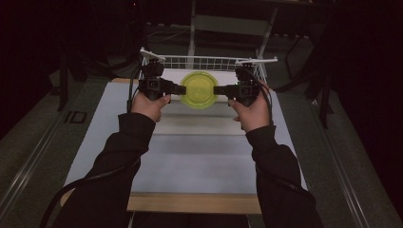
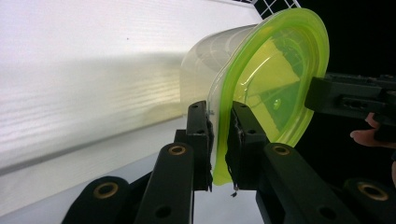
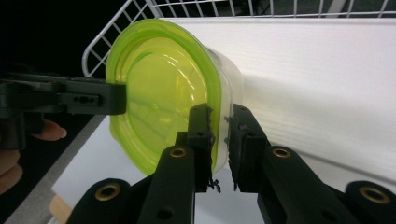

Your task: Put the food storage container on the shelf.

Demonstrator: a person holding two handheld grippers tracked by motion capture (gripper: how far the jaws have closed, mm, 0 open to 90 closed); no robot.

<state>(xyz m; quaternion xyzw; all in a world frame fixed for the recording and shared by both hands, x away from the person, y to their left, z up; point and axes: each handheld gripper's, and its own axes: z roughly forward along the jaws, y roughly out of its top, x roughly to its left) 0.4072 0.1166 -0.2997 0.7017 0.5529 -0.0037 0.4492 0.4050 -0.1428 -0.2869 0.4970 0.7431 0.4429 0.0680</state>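
While both forearms reach in from the near edge of the table (image 1: 190, 161), the left gripper (image 1: 177, 89) and the right gripper (image 1: 219, 90) meet from opposite sides on a clear plastic container (image 2: 205, 60) capped by a yellow-green lid (image 1: 199, 89). Seen from the high view, the lid faces up toward the camera, and the container sits between the two grippers over the far part of the white table surface, just in front of a white wire basket (image 1: 209, 61); whether it rests on the table or is lifted cannot be told. From the left gripper view, that gripper's jaws are clamped on the rim, one jaw on the lid side and one on the clear wall side, with the lid's edge pinched between them. From the right gripper view, the right gripper (image 3: 219, 135) grips the opposite rim the same way, its jaws closed tight across the lid's edge and the container wall. Each gripper view shows the other gripper's dark jaw tips pressing the far edge of the lid, with fingertips (image 3: 46, 130) of the holding hand behind.
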